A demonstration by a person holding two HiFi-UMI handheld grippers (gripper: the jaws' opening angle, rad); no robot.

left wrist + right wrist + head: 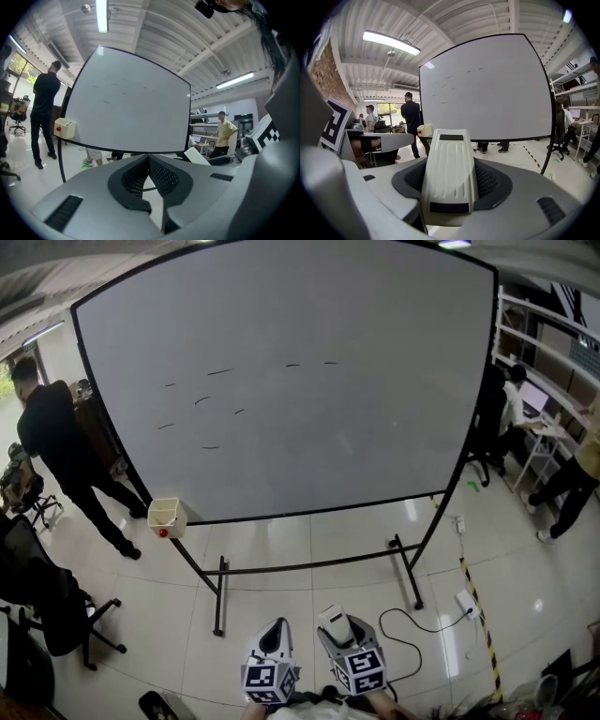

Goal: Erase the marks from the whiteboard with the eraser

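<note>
A large whiteboard [309,437] on a black stand fills the head view, some way ahead of both grippers. Several short black marks [220,372] sit in its upper left part. They also show faintly in the left gripper view as marks [108,101] and in the right gripper view as marks [443,101]. My right gripper [335,624] is low at the bottom edge, shut on a white ribbed eraser [450,159] that stands up between its jaws. My left gripper [148,157] is beside it, jaws shut with nothing held.
A cream box with a red button [166,515] hangs at the board's lower left corner. A person in black [56,442] stands left of the board. The stand's feet [220,601], a floor cable with power strip [466,601] and an office chair [52,610] lie between.
</note>
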